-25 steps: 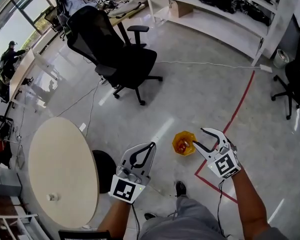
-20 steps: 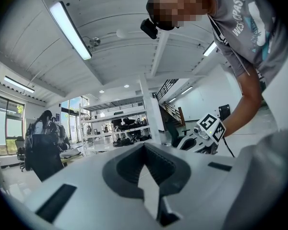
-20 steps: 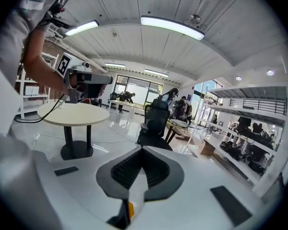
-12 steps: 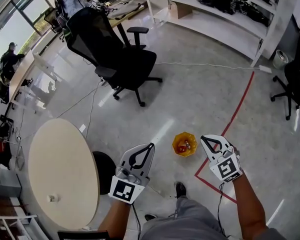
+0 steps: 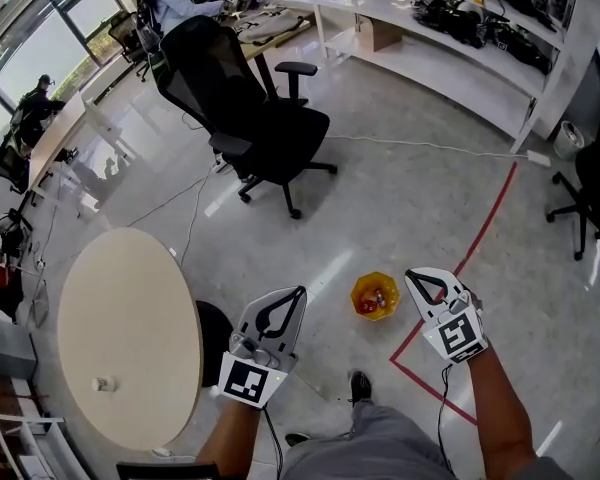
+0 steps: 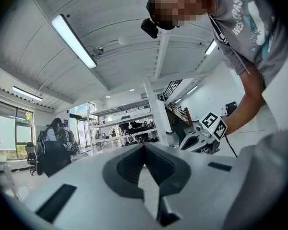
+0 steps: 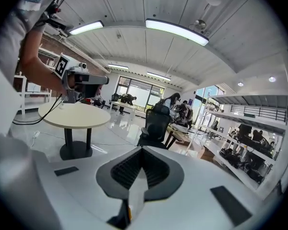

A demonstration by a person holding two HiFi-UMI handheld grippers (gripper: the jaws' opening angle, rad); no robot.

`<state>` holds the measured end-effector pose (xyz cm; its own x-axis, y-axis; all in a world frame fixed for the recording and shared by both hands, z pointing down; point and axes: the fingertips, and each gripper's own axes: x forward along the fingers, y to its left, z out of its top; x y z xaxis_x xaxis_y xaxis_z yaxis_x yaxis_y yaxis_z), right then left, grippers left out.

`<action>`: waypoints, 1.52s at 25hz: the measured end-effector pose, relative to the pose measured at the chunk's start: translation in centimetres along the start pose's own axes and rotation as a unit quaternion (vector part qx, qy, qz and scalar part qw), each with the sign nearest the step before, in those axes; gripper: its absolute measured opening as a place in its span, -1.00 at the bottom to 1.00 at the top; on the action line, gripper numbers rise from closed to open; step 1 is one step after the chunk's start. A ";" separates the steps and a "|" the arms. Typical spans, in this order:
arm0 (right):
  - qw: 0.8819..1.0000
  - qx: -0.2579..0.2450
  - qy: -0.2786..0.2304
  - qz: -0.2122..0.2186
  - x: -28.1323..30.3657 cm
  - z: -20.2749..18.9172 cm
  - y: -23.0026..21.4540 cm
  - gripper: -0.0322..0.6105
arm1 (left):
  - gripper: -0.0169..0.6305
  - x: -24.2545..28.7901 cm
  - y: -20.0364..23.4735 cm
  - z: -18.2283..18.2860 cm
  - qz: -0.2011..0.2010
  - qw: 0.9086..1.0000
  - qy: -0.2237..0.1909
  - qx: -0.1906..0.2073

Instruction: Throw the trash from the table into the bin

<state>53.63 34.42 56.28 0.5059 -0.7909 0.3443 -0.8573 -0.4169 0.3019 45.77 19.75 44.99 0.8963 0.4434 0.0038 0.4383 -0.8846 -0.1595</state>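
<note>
A yellow bin [image 5: 375, 296] stands on the floor with red and pale scraps inside it. My right gripper [image 5: 411, 274] hangs just right of the bin, jaws shut with nothing between them; its own view shows its tips [image 7: 142, 148] meeting and empty. My left gripper [image 5: 302, 290] is held left of the bin, also shut and empty, as its own view [image 6: 144, 145] confirms. The round beige table [image 5: 130, 318] lies at the left, and a small white scrap [image 5: 103, 383] rests near its near edge.
A black office chair [image 5: 265, 118] stands beyond the table, with a cable on the floor beside it. Red floor tape [image 5: 480, 233] runs right of the bin. White shelving [image 5: 450, 28] lines the back. Another chair [image 5: 590, 193] sits at the far right.
The right gripper's jaws, open beside the bin a second ago, have closed on nothing. Both grippers have lifted slightly. The bin now sits a little lower in the head view.
</note>
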 end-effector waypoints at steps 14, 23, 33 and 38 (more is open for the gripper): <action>0.997 -0.040 -0.029 0.063 1.8 7.9 10.2 -0.88 | -0.82 -15.4 3.1 2.7 0.111 0.994 -0.012 0.011; 0.987 -0.095 -0.067 0.116 4.2 18.0 21.1 -0.88 | -0.82 -30.5 5.9 4.0 0.191 0.981 -0.025 0.016; 0.973 -0.143 -0.104 0.150 4.2 28.5 36.2 -0.88 | -0.82 -50.2 8.2 6.8 0.263 0.962 -0.053 0.051; 0.962 -0.173 -0.118 0.177 3.8 34.2 46.2 -0.88 | -0.82 -62.5 8.7 8.9 0.300 0.948 -0.056 0.087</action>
<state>12.69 -3.16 41.13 0.1179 -0.9527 0.2802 -0.8684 0.0379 0.4943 -7.06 -14.41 34.56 0.9638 -0.1105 -0.2427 -0.1745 -0.9496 -0.2604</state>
